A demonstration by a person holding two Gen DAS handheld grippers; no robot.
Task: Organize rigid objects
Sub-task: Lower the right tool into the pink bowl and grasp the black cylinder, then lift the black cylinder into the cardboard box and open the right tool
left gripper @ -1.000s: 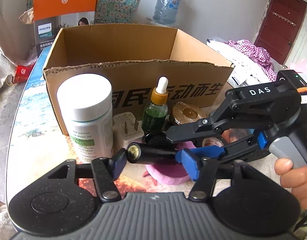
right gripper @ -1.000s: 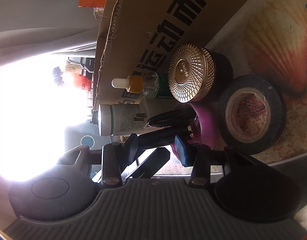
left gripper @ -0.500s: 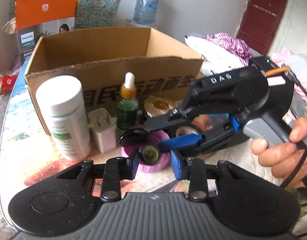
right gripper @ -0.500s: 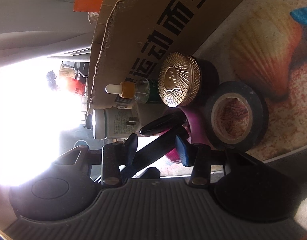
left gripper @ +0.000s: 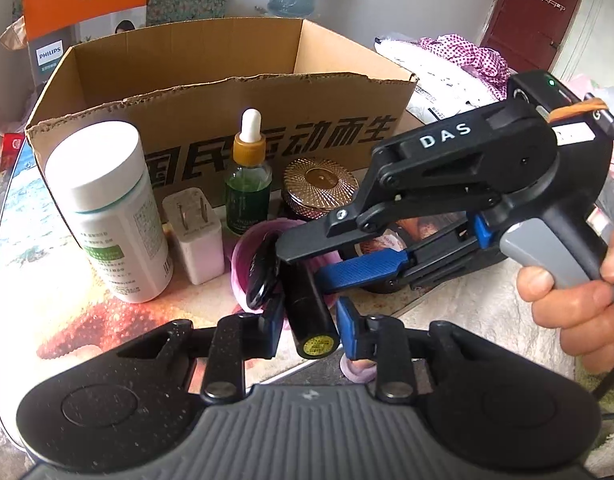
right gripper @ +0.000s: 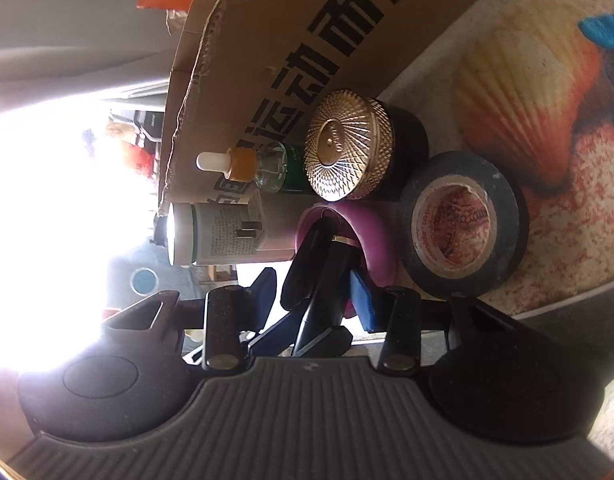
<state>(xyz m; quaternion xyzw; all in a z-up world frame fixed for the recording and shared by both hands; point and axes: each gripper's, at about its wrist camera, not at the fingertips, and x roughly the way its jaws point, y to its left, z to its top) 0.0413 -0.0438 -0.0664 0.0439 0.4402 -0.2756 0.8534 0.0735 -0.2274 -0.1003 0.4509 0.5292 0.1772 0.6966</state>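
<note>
Ahead of us the cardboard box [left gripper: 267,120] stands open-topped. Its front wall is crowded: white bottle [left gripper: 107,216], plug adapter [left gripper: 195,232], dropper bottle [left gripper: 247,184], gold-lidded jar [left gripper: 319,188], pink bowl [left gripper: 251,248], tape roll [right gripper: 463,224]. Gaps between them look too tight, we think.

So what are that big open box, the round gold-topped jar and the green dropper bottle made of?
The box looks like plain brown corrugated cardboard: matte, with a ragged torn top edge. The jar has a shiny gold lid, metal or metallised plastic, with a ribbed sunburst pattern. The dropper bottle seems clear green glass or plastic, with a white rubbery-looking bulb.
</note>
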